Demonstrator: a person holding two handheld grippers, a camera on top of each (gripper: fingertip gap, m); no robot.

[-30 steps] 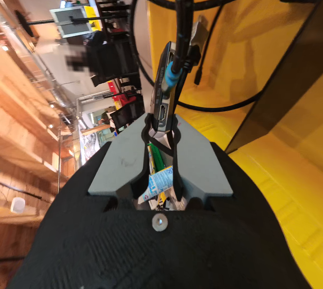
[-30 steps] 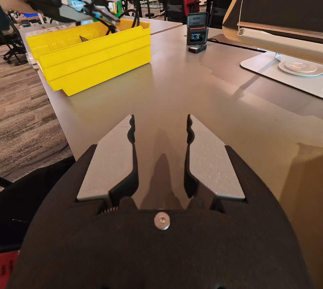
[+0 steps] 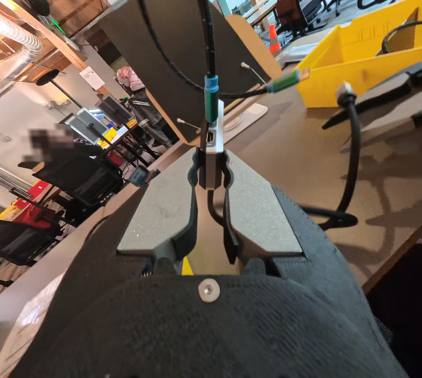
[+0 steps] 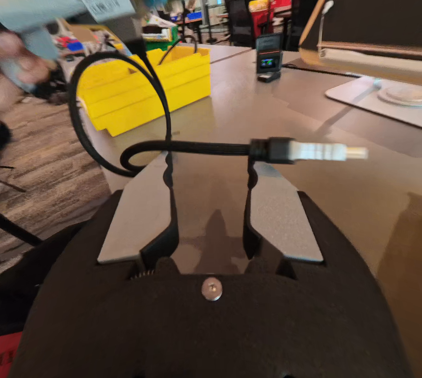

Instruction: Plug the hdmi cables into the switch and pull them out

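Grey-padded fingers of the left gripper clamp the small slim grey HDMI switch upright above the brown desk. A green-and-blue plug on a black braided cable sits in its top port; a second green plug dangles free near the yellow plastic bin. The right gripper is spread open, empty, with a loose black cable's silver plug just beyond its fingertips.

Your left gripper is tilted and clamped, its fingers pinching the switch between their tips, while your right gripper is level, fingers spread wide with nothing between them.
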